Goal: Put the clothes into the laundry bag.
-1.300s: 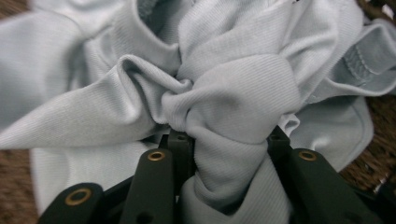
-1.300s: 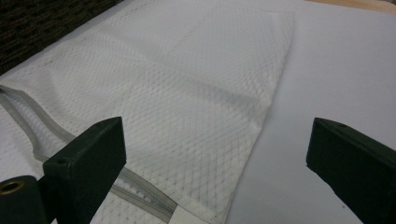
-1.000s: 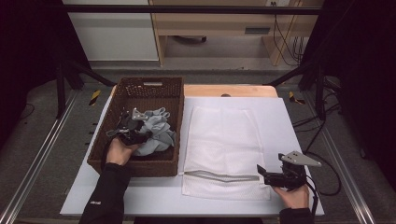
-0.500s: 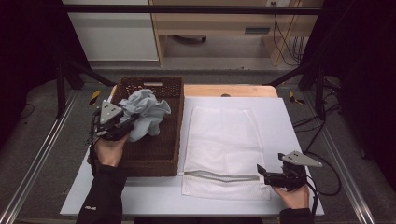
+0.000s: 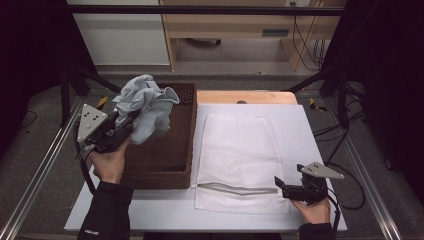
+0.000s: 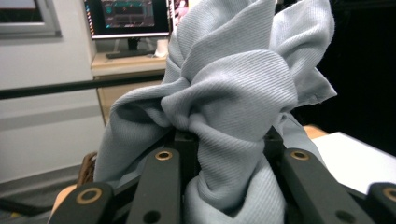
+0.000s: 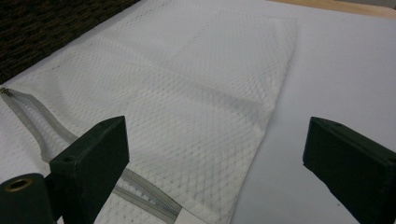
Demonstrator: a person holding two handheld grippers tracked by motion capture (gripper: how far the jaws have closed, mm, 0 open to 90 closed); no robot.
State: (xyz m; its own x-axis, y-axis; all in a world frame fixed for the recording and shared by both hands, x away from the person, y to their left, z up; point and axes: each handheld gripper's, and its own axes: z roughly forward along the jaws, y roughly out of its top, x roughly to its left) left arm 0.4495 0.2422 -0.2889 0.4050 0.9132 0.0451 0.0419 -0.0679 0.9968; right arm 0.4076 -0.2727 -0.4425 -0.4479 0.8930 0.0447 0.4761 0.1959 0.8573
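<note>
Above the far left corner of the brown woven basket (image 5: 165, 160), at about ten o'clock on the table (image 5: 310, 130): left gripper (image 5: 122, 131) raised clear, jaws clamped on a bunched pale blue-grey garment (image 5: 145, 107). Seen along those jaws in the left gripper view, cloth (image 6: 233, 107) pinched between them and ballooning upward in loose folds, ends hanging free on both sides.

From that bundle, toward four o'clock: white mesh laundry bag (image 5: 240, 160), lying flat just beside the basket's right wall. Long axis running twelve to six; grey zipper (image 5: 235, 188) across the near end, slightly gaped and wavy, probably the mouth for the garment. Likely next: carrying the cloth right and nearward, over the basket rim, to that opening.

At five o'clock, beside the bag's near right corner: right gripper (image 5: 285, 186), jaws spread wide, holding nothing. In the right gripper view, mesh corner (image 7: 243, 154) lying between the two jaws, zipper (image 7: 42, 126) off to the left. Much nearer the mouth than the left hand, so well placed to lift an edge.

Bare table right of the bag; wooden board (image 5: 245, 96) at twelve o'clock; table edge close at six.
</note>
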